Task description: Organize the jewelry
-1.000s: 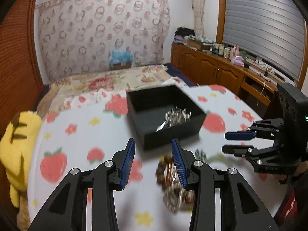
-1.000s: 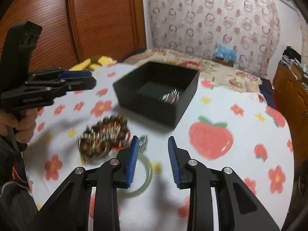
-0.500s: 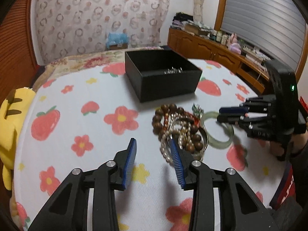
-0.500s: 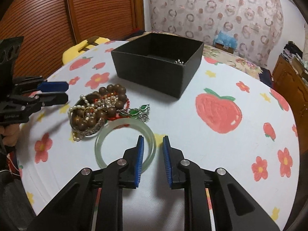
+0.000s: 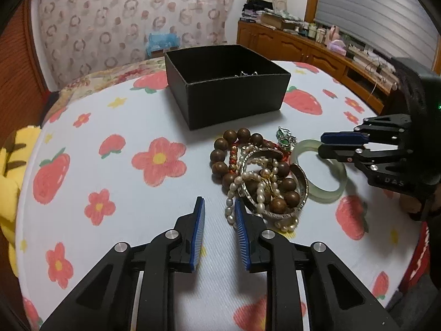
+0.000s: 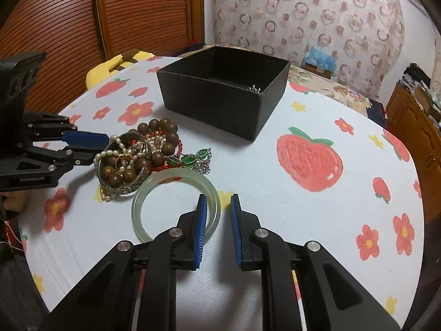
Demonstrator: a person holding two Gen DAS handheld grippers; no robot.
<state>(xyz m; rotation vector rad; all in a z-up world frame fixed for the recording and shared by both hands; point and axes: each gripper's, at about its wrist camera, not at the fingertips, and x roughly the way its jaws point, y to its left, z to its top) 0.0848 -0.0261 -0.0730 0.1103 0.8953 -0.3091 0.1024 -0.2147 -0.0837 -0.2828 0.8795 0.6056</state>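
We see the jewelry heaped right of centre in the left wrist view: a wooden bead bracelet (image 5: 237, 154), a pearl strand (image 5: 259, 184) and a silver bangle (image 5: 300, 190) tangled together, with a green-stone pendant (image 5: 285, 135) at the heap's upper right. A jade bangle (image 5: 322, 173) lies flat, touching the heap's right side. All rest on a white tablecloth (image 5: 124, 182) printed with strawberries and flowers. Above the heap, at upper centre, stands a black box (image 5: 228, 96), open on top, with a bit of silver metal showing inside.

Our left gripper (image 5: 219, 218) sits at the bottom centre, its jaws closing with a narrow gap and only bare cloth between them; its right finger lies just beside the pearl strand's near end. In the right wrist view, our right gripper (image 6: 217, 209) is at bottom centre, jaws narrowly parted and holding nothing; its left finger overlaps the jade bangle's near rim, which lies outside the gap.
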